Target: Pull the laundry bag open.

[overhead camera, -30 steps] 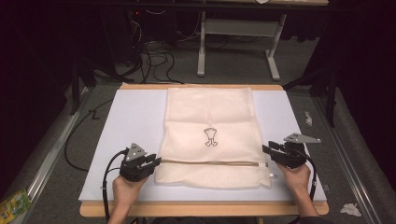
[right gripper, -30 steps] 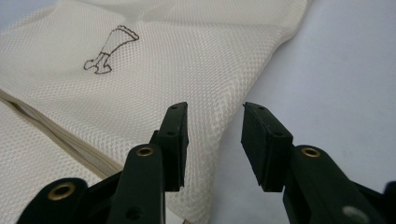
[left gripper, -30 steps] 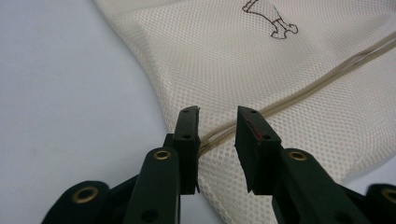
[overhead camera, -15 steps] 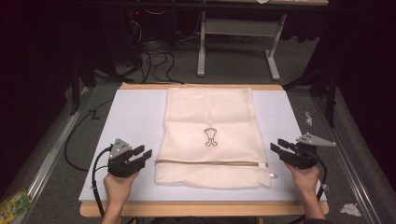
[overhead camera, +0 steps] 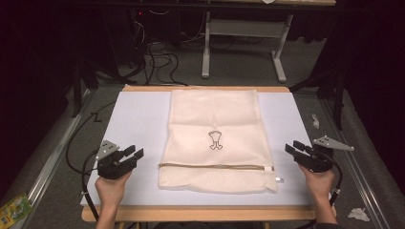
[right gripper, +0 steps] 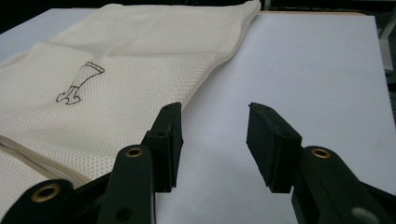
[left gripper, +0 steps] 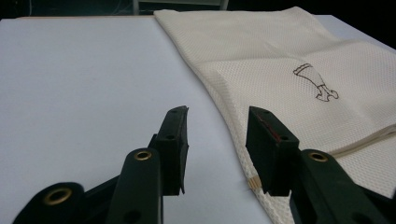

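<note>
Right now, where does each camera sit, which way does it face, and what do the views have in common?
High view: above the person's side, facing forward and down on the white table; both forearms, left gripper, right gripper.
Left gripper view: rides the left gripper, facing along its open jaws toward the mesh bag.
Right gripper view: rides the right gripper, facing the bag's other edge.
Shared: bag and its printed emblem.

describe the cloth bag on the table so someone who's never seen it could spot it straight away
On the white table top, look at the middle, between the left gripper and the right gripper. The cream mesh bag lies flat there, its near end folded over along a brownish strip. It bears a small dark outline drawing at its centre.
</note>
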Tool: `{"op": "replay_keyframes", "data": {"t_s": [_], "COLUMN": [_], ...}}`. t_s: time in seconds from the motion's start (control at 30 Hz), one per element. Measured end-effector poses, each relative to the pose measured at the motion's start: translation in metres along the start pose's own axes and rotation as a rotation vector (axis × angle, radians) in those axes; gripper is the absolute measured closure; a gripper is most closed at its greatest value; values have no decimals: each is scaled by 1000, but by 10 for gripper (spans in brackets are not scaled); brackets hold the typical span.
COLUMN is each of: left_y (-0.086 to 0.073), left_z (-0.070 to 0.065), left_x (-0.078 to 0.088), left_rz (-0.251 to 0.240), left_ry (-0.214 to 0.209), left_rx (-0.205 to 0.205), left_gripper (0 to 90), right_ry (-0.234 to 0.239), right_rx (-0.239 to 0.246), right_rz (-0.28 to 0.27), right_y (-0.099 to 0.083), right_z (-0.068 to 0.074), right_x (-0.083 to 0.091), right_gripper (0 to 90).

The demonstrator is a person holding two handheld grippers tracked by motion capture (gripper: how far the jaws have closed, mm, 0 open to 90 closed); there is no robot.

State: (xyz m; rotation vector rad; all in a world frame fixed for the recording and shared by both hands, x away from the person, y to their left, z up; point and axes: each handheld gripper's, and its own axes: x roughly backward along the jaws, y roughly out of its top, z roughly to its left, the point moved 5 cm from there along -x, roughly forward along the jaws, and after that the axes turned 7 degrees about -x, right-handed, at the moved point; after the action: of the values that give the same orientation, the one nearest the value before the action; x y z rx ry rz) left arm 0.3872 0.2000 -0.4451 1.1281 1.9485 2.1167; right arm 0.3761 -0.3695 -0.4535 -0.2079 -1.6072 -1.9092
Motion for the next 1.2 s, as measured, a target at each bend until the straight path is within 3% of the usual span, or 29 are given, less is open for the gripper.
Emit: {"op": "replay_keyframes", "data": {"t_s": [0.37, 0.7, 1.2], "left_y": [-1, -4, -7], "left_z": [13, 19, 27], "left_x": [-7, -15, -27], "left_rz": [-8, -3, -6], "left_ry": [34, 53, 77], "left_rx": [33, 36, 49], "left_gripper": [579, 576, 576], "right_ry": [-32, -61, -99], "right_rx": [-48, -79, -95], "right_rz": [-21, -25, -18], "right_y": [-3, -7, -10], "right_z": [-17, -31, -37], "right_x": [3, 1, -6], "right_gripper": [563, 563, 562]}}
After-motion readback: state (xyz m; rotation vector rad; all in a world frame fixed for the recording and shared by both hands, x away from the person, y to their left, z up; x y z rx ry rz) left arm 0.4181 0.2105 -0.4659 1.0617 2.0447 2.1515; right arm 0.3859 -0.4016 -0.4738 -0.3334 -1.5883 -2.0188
